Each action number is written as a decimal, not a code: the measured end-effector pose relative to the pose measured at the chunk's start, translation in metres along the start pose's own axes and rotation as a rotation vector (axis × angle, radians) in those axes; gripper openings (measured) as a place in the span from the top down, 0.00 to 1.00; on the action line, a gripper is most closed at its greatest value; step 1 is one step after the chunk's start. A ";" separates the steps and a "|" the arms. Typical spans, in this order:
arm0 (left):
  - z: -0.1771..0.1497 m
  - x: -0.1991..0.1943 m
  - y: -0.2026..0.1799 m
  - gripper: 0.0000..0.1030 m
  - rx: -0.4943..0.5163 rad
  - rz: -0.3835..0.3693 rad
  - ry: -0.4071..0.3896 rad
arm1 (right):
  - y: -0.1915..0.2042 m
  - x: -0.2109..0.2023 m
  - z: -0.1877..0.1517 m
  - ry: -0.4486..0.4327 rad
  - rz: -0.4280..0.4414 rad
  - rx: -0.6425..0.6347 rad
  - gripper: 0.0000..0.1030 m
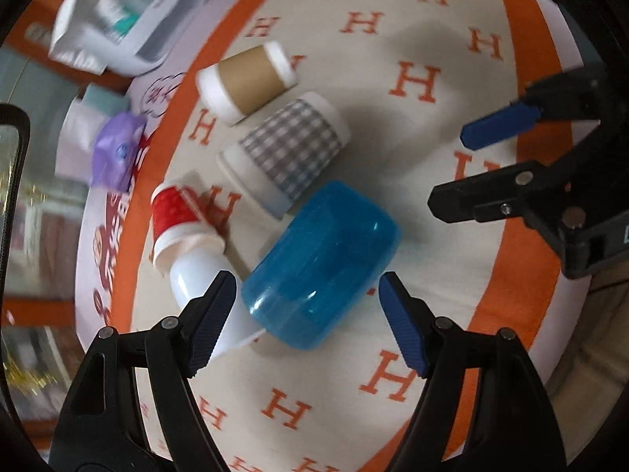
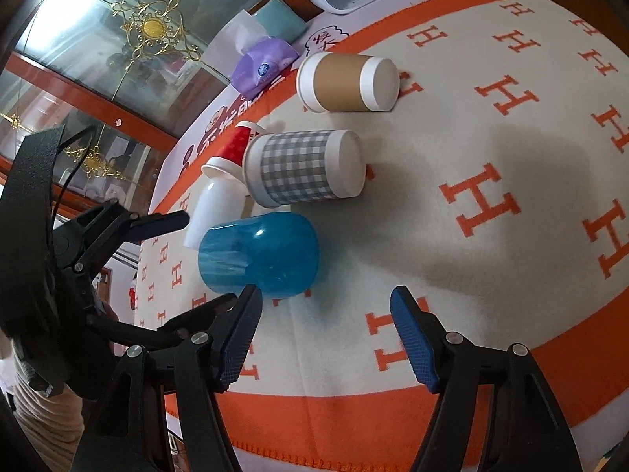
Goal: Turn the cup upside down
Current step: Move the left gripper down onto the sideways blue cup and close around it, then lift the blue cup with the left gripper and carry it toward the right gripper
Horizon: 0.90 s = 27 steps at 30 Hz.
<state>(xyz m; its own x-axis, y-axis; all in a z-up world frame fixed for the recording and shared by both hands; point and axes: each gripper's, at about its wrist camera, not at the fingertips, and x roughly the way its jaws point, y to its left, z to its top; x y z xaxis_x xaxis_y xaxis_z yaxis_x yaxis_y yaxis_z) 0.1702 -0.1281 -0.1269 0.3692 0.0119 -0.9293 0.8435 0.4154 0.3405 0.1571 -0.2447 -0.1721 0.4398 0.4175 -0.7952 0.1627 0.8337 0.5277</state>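
Note:
Several cups stand upside down on the cream and orange H-pattern cloth (image 1: 432, 204): a blue translucent plastic cup (image 1: 320, 265), a grey checked paper cup (image 1: 289, 149), a brown-sleeved paper cup (image 1: 247, 80), a white plastic cup (image 1: 204, 287) and a red and white paper cup (image 1: 177, 220). My left gripper (image 1: 304, 322) is open, its fingers on either side of the blue cup's rim end, not touching. My right gripper (image 2: 324, 338) is open and empty, just in front of the blue cup (image 2: 259, 259). The right gripper also shows in the left wrist view (image 1: 452, 169).
A white plastic bin (image 1: 125, 19) with bottles sits at the far table edge. A purple tissue pack (image 2: 261, 65) and a teal box (image 2: 279, 19) lie beside it. A glass cabinet (image 2: 118, 59) stands behind. The cloth's orange border (image 2: 354, 417) marks the near edge.

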 end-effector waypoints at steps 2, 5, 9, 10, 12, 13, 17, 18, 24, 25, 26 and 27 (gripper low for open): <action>0.006 0.009 -0.002 0.29 0.028 -0.003 0.019 | -0.003 0.002 0.000 0.009 0.001 0.010 0.33; 0.013 0.024 -0.004 0.29 0.060 -0.022 0.049 | -0.008 0.006 -0.001 0.019 -0.001 0.021 0.33; 0.016 0.039 -0.007 0.30 0.090 -0.034 0.067 | -0.015 0.008 -0.001 0.024 -0.007 0.026 0.33; 0.017 0.041 -0.008 0.29 0.096 -0.027 0.061 | -0.016 0.009 -0.001 0.025 -0.007 0.029 0.33; 0.019 0.043 -0.006 0.29 0.090 -0.034 0.054 | -0.019 0.012 -0.001 0.025 -0.007 0.032 0.33; 0.020 0.043 -0.005 0.29 0.080 -0.041 0.053 | -0.020 0.012 0.000 0.025 -0.008 0.033 0.33; 0.021 0.048 -0.003 0.29 0.087 -0.029 0.058 | -0.022 0.015 -0.001 0.031 0.000 0.037 0.33; 0.022 0.050 -0.004 0.29 0.092 -0.018 0.060 | -0.022 0.014 -0.002 0.031 0.002 0.036 0.33; 0.025 0.060 -0.007 0.30 0.105 0.015 0.070 | -0.027 0.009 -0.004 0.022 0.004 0.035 0.33; 0.025 0.060 -0.007 0.30 0.103 0.018 0.068 | -0.028 0.009 -0.004 0.021 0.004 0.039 0.34; 0.026 0.060 -0.009 0.31 0.100 0.026 0.067 | -0.028 0.009 -0.004 0.020 0.004 0.042 0.34; 0.026 0.060 -0.009 0.31 0.098 0.033 0.065 | -0.030 0.008 -0.004 0.019 0.004 0.046 0.34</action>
<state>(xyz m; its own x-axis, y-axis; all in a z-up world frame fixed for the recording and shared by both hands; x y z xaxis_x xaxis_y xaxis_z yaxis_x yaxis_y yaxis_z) 0.1948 -0.1548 -0.1825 0.3737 0.0843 -0.9237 0.8666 0.3234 0.3801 0.1526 -0.2644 -0.1956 0.4237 0.4280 -0.7983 0.2015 0.8147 0.5437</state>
